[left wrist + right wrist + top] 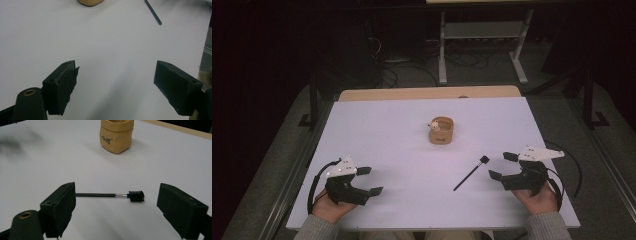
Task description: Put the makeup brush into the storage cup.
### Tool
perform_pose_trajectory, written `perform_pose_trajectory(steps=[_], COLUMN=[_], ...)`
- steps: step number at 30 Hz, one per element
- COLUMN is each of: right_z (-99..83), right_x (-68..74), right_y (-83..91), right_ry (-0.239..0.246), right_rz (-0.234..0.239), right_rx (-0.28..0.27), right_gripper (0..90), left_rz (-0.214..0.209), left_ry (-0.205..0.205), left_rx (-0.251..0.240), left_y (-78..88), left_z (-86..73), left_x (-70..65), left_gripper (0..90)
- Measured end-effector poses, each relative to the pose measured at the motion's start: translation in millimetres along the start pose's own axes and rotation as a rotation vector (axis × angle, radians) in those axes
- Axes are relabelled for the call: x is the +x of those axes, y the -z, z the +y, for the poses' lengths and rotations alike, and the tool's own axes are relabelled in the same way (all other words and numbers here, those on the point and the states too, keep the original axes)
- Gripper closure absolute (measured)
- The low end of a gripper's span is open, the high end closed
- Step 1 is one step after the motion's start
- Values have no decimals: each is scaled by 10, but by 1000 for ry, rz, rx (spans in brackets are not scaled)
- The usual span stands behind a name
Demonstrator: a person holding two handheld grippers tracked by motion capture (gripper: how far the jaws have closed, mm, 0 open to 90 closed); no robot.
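A small tan paper pouch (441,131) stands upright near the middle of the white table (382,140), with a pale round object (435,124) poking out of its top. A thin black brush (471,173) with a short bristled head lies flat to the right of centre. My right gripper (503,166) rests open just right of the brush; in the right gripper view the brush (112,195) lies ahead between the wide jaws, with the pouch (116,135) beyond. My left gripper (370,180) is open at the front left, nothing between its jaws (115,85).
A wooden strip (427,93) runs along the table's far edge. Behind it on the dark floor are cables and a grey metal frame (482,40). A hand and grey sleeve hold each gripper at the near edge. The brush handle's tip (153,12) lies at the top of the left gripper view.
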State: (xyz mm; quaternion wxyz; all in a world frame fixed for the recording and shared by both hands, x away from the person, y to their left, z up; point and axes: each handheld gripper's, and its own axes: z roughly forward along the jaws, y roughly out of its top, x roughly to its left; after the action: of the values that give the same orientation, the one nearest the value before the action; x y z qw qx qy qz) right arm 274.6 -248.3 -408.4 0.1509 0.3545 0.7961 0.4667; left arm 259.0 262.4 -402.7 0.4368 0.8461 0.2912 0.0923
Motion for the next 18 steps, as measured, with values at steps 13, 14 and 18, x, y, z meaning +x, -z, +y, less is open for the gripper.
perform_pose_trajectory(steps=[13, 14, 18], right_z=[-11, -11, -11], right_x=[-48, -48, -55], right_y=[49, 49, 43], right_ry=[-7, -7, -2], right_rz=[-8, -8, -7], right_rx=[-4, -4, -2], right_gripper=[145, 145, 145], left_rz=[-30, -30, -48], left_ry=[-22, -22, -30], left_rx=[26, 26, 29], left_y=[-151, -151, -231], left_z=[182, 182, 273], left_x=[-78, -78, -114], left_gripper=[204, 205, 213])
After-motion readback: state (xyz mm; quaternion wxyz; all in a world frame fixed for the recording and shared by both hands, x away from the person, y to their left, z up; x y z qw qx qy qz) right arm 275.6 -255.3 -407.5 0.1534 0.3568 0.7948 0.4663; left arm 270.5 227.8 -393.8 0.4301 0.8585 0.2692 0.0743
